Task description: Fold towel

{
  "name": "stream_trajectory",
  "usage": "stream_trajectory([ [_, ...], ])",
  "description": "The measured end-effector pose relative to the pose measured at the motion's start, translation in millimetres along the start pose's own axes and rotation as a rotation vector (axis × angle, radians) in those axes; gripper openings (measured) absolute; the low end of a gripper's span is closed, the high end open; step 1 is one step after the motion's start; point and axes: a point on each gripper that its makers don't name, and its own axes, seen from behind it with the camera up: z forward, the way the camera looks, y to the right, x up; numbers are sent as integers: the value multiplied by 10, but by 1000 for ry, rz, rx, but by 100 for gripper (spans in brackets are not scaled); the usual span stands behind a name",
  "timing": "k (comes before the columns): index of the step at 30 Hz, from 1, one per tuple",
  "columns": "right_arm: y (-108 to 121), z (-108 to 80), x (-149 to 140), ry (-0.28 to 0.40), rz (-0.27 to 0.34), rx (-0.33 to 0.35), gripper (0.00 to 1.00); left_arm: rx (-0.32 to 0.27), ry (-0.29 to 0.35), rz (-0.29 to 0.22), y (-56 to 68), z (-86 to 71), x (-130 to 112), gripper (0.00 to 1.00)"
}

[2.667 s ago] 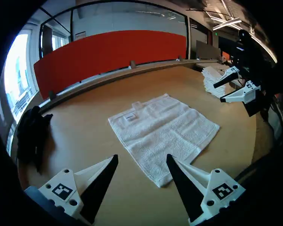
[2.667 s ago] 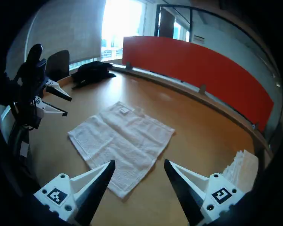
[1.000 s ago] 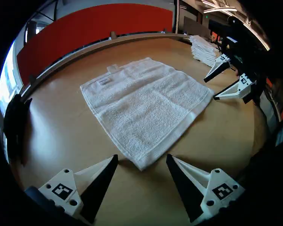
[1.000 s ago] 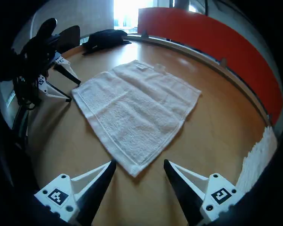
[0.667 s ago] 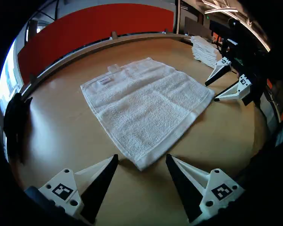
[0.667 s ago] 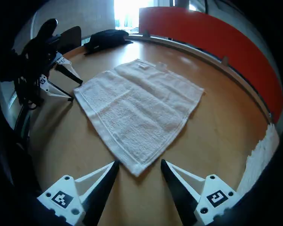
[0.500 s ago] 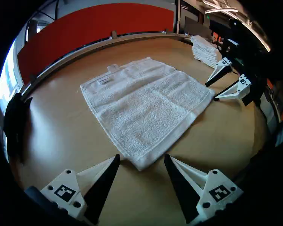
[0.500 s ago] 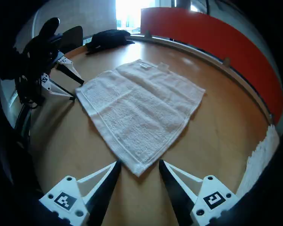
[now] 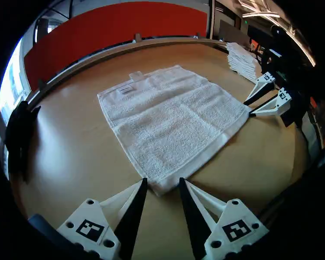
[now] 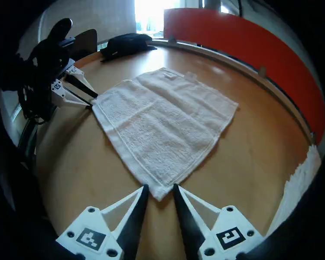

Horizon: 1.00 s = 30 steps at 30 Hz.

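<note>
The step in hand is the pick-up that opens the first fold. The white terry-cloth towel (image 9: 171, 117) lies spread flat, one layer, on the light brown wooden bench (image 9: 76, 143), set cornerwise so that one corner points at each gripper.

In the left gripper view, the left gripper (image 9: 161, 184) sits low over the bench with the near corner of the towel between its two black-faced fingers. Its jaws stand only narrowly apart. A thin gap shows on each side of the cloth, so I judge them not yet clamped.

In the right gripper view, the right gripper (image 10: 159, 187) stands the same way at the neighbouring corner. The tip of the cloth lies between its fingers, and the jaws are close together but not pressed on it as far as I can tell. Neither gripper holds anything.

The edge that runs between these two corners is the near edge. The far edge carries a small sewn white tag (image 9: 125, 89). A stack of folded white towels (image 9: 242, 60) sits at the far right of the bench, well apart from the work.

The next move calls for both jaws to close fully on their corners. Both grippers then lift together and carry the near edge over to the far edge, level and in step, so the corners meet without a skew. A shallow pinch could let the thick hem slip out.
</note>
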Motion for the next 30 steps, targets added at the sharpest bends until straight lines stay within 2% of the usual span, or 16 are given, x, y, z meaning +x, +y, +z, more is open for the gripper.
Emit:
stream_trajectory([
  [6,-17,1,-1,3,13,1,24,4,-7,-1,23,-1,4,39],
  [10,-35,-10,1,5,36,8,18,6,-11,-1,40,0,4,33],
  [12,-47,-19,2,6,45,11,16,12,-14,-4,35,2,7,27],
  [14,-64,-27,5,6,50,15,15,25,-17,-11,15,4,11,15],
  [16,-85,-27,13,6,52,21,15,33,-19,-24,10,7,19,12],
  [26,-102,-94,35,10,66,15,14,33,-31,-73,23,-16,28,11],
  [30,-77,-158,54,17,69,8,14,21,-37,-79,80,-51,47,11],
])
